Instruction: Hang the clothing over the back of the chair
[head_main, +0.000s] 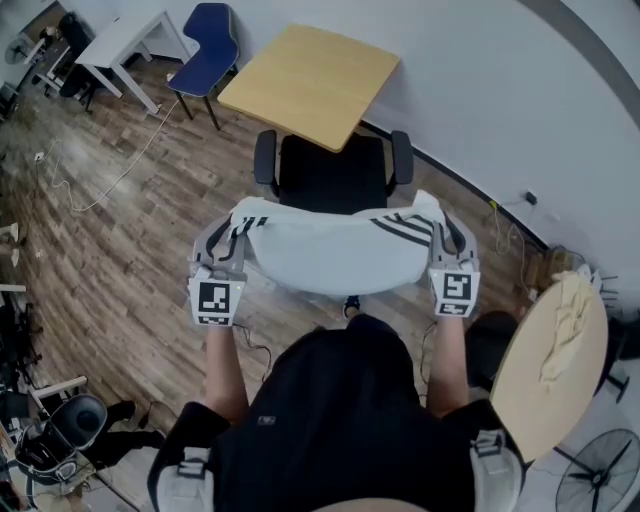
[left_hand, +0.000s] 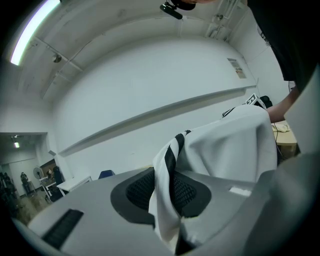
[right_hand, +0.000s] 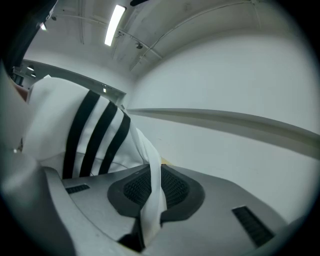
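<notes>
A white garment with black stripes is stretched between my two grippers, just in front of a black office chair. My left gripper is shut on the garment's left end, and the striped cloth runs pinched between its black pads. At the other end my right gripper is shut on the cloth, whose three black stripes rise to the left. The spread garment hides the chair's backrest top in the head view.
A light wooden table stands right behind the chair. A blue chair and a white desk are at the far left. At the right a round wooden table carries crumpled cloth. A fan stands at the bottom right.
</notes>
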